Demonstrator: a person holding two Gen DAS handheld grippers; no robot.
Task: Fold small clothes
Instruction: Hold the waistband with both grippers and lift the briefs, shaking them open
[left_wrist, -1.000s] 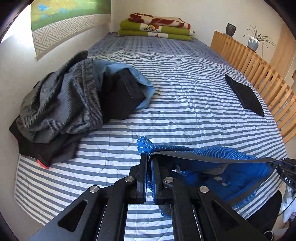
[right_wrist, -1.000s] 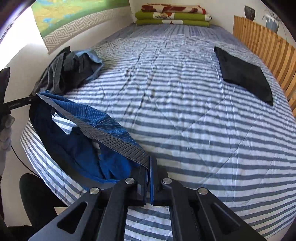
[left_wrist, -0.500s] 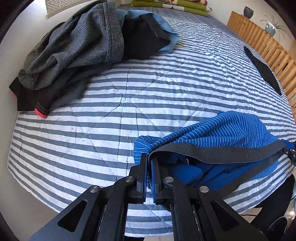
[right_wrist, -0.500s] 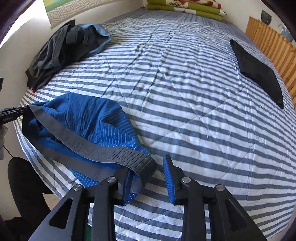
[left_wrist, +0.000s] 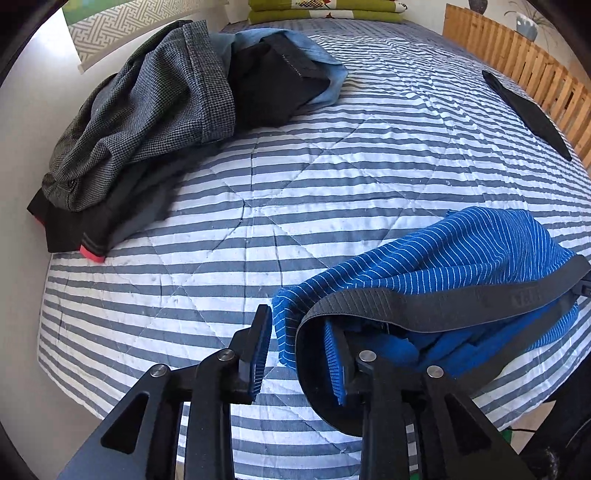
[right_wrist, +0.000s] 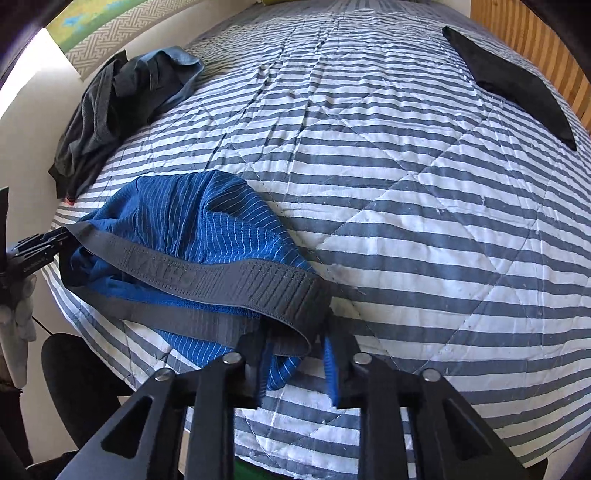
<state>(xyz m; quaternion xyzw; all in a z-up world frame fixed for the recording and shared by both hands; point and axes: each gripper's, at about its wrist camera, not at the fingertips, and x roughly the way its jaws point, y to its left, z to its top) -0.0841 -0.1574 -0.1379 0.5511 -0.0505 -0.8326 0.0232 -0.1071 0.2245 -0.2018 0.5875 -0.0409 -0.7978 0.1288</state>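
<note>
Blue pin-striped briefs with a grey waistband lie bunched on the striped quilt near the bed's front edge. My left gripper is open. The left end of the waistband hangs loose between its fingers and curls around the right finger. In the right wrist view the briefs spread out to the left. My right gripper is open too, with the waistband's right end resting slack between its fingers.
A pile of grey, black and light blue clothes sits at the bed's left side by the wall. A folded black garment lies at the right, beside a wooden slatted rail. Folded green blankets lie at the far end.
Both grippers lowered the stretched briefs onto the quilt. The right one opened half a second ago, and the left one has now opened too, so the waistband has gone slack.
</note>
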